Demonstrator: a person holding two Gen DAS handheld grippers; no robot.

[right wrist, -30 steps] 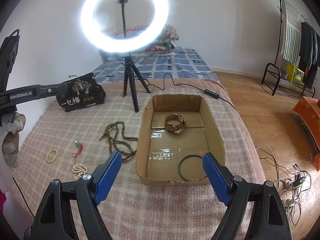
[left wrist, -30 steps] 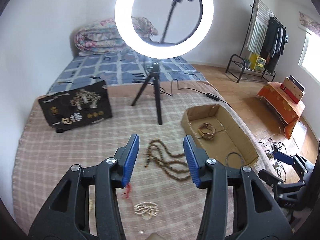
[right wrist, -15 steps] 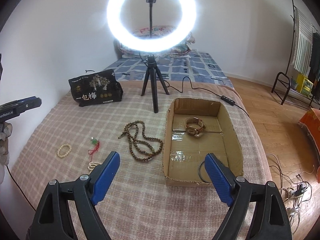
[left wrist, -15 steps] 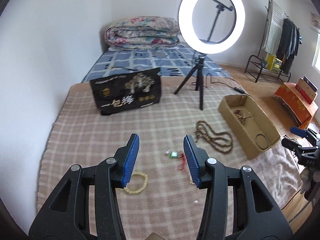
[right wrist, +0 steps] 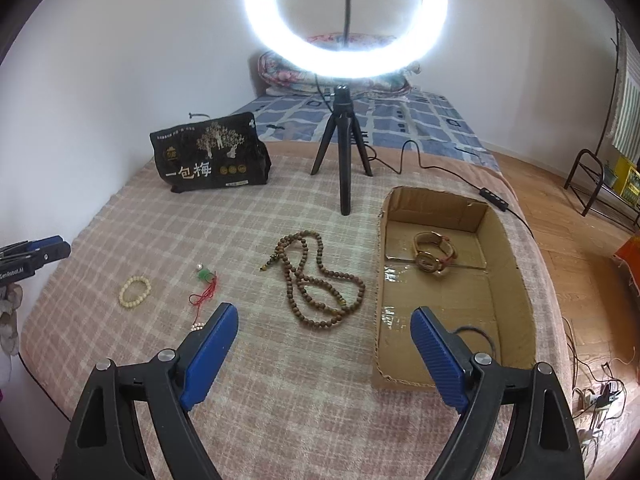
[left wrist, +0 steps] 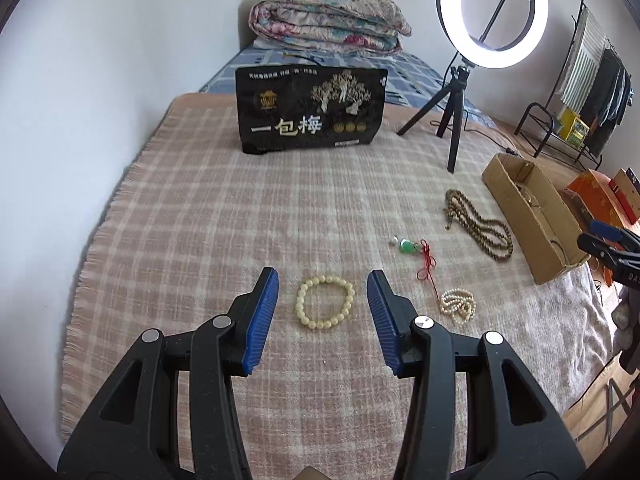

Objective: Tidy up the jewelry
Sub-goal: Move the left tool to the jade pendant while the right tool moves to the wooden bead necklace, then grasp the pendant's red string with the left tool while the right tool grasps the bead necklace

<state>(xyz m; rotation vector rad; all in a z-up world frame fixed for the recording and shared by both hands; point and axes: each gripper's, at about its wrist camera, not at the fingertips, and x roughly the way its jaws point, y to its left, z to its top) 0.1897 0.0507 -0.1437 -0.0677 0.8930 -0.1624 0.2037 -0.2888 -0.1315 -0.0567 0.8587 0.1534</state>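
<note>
My left gripper (left wrist: 323, 280) is open and empty, its blue fingers on either side of a cream bead bracelet (left wrist: 325, 306) on the checked blanket; the bracelet also shows in the right wrist view (right wrist: 135, 291). A green pendant on red cord (left wrist: 416, 252), a small pearl bracelet (left wrist: 458, 305) and a long brown bead necklace (left wrist: 480, 224) lie to the right. My right gripper (right wrist: 324, 320) is open and empty, above the blanket just short of the brown necklace (right wrist: 316, 280). A cardboard box (right wrist: 516, 292) holds a gold watch (right wrist: 434, 256) and a dark ring bangle (right wrist: 480, 334).
A ring light on a tripod (right wrist: 345, 160) stands behind the necklace, its cable (right wrist: 440, 168) running right past the box. A black printed bag (left wrist: 310, 110) stands at the back of the blanket. Folded quilts (left wrist: 328, 20) lie by the wall. The bed edge drops to wooden floor on the right.
My left gripper swung left from the brown necklace to the cream bracelet, which now sits between its fingers. My right gripper shifted left and nearer the bed, away from the box.
</note>
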